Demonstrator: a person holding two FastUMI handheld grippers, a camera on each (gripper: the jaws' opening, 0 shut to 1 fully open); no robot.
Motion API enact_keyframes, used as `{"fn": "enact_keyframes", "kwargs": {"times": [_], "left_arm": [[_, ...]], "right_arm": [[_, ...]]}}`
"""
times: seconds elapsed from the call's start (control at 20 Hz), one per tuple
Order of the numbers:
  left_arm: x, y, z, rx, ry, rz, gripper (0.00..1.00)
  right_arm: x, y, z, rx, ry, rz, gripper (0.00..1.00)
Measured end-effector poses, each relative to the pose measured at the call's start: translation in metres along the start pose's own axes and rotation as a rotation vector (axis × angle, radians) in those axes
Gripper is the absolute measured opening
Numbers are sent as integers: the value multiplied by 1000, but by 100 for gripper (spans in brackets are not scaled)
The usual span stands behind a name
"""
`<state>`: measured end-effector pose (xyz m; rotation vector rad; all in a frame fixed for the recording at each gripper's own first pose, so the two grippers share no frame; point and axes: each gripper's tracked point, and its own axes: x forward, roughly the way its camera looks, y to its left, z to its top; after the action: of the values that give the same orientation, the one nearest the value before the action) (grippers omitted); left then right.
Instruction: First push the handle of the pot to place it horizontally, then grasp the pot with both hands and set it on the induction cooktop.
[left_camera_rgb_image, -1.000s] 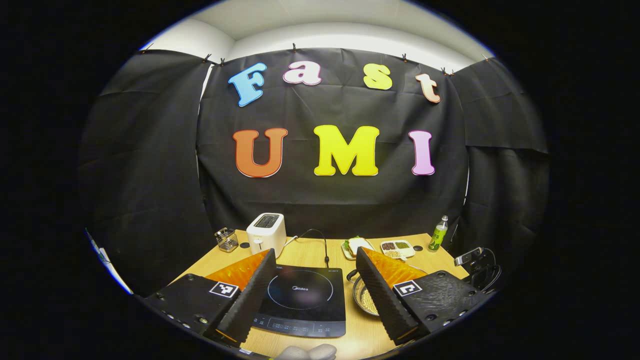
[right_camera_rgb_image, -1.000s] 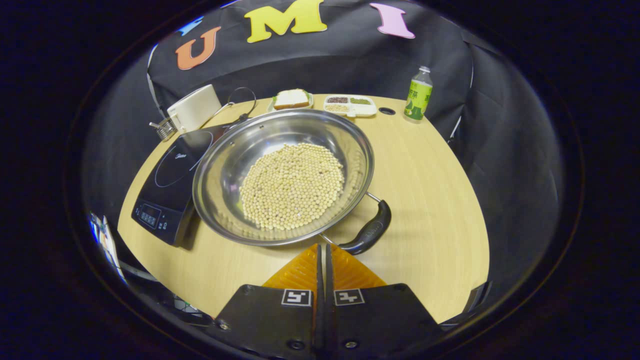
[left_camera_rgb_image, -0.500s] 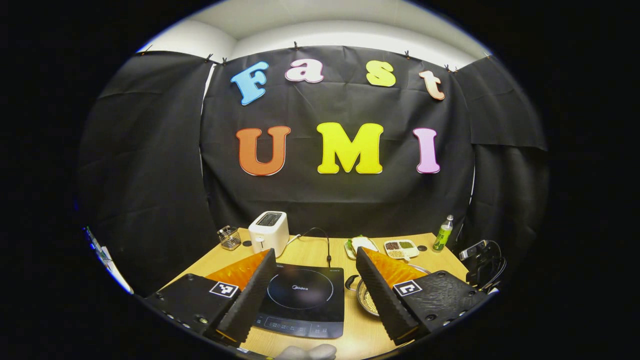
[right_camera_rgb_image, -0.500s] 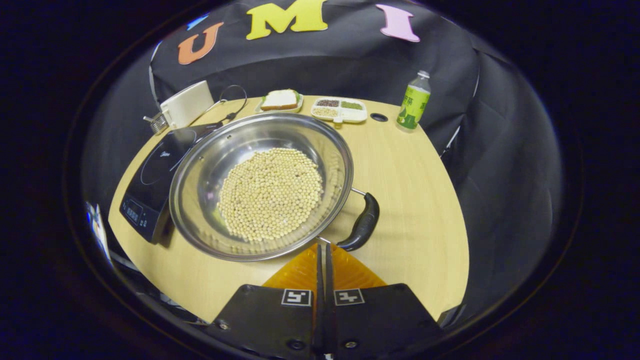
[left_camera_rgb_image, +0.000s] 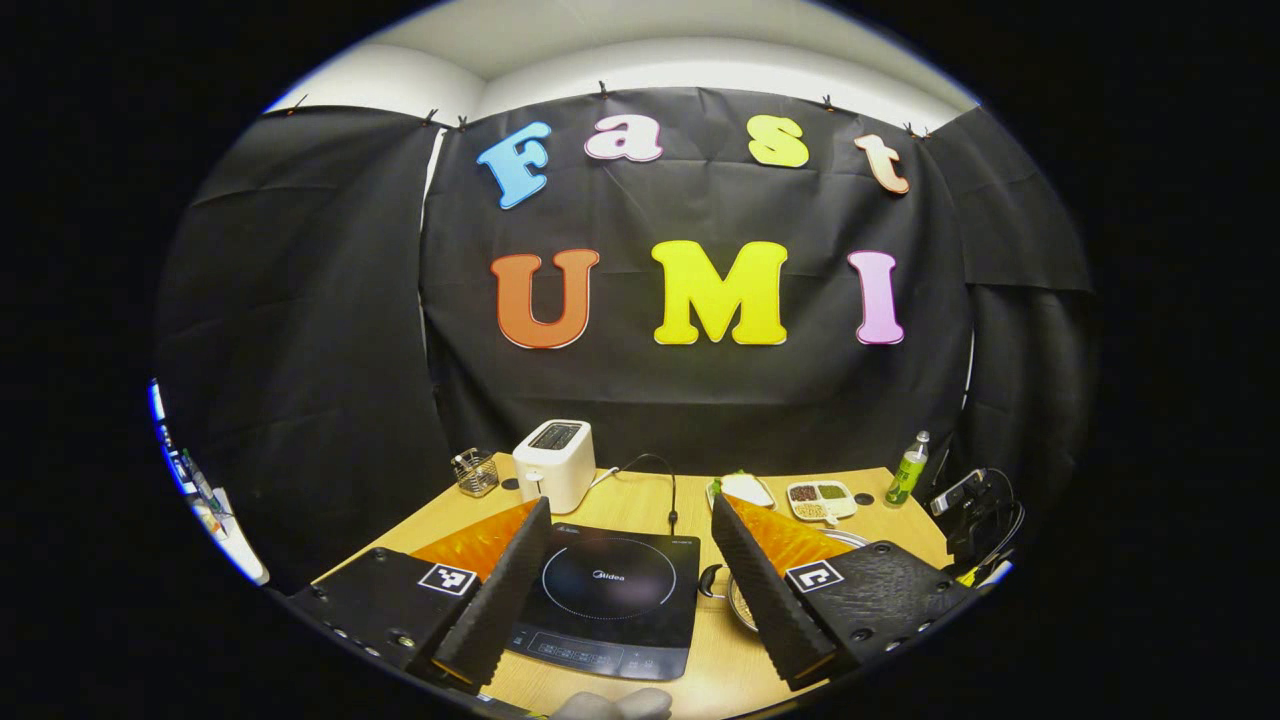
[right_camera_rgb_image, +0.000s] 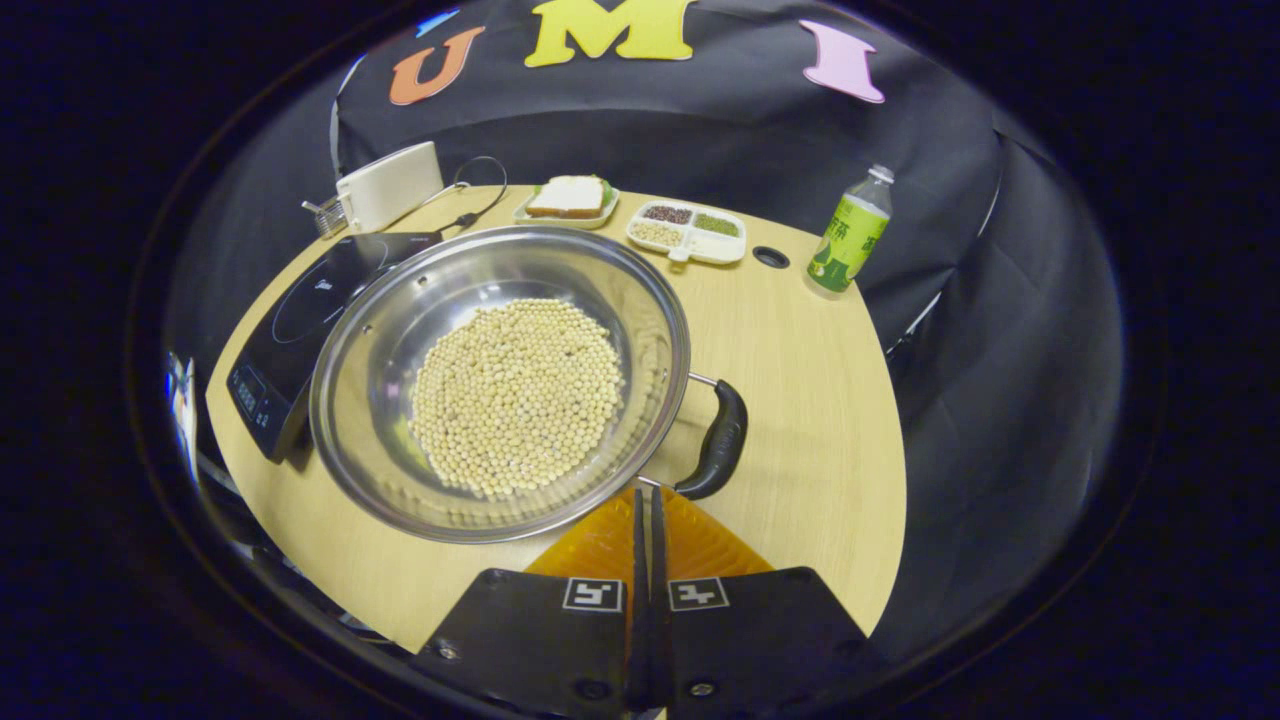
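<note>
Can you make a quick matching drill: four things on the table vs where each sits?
Things:
1. pot
2. bottle
3. toaster
4. sandwich

Places:
a. far left corner, behind the cooktop
b. on a small plate at the far edge
c. far right edge, beside a hole in the table
d. just right of the cooktop, full of beans

Pairs: 1-d, 2-c, 3-a, 4-b

light falls from overhead, bright and even on the wooden table (right_camera_rgb_image: 800, 400), while the black cloth wall stays dim. the steel pot (right_camera_rgb_image: 400, 290) shows soft glare on its inner wall and casts a short shadow. both views are sharp, with strong fisheye bending toward the edges.
</note>
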<state>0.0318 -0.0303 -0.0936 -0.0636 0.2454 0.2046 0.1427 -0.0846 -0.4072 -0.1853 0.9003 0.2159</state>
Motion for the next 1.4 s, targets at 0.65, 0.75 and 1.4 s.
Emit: {"fn": "enact_keyframes", "kwargs": {"times": [0.65,0.75,1.4], "left_arm": [[12,-26,-8,-53,-4,27,96],[18,-32,-10,-73,-21,4,96],[84,-63,-93,25,119,-84,97]], "right_arm": [[11,-25,19,-52,-11,35,0],[8,-24,18,-46,-25,45,1],[-26,-54,34,192,-164,29,79]]}}
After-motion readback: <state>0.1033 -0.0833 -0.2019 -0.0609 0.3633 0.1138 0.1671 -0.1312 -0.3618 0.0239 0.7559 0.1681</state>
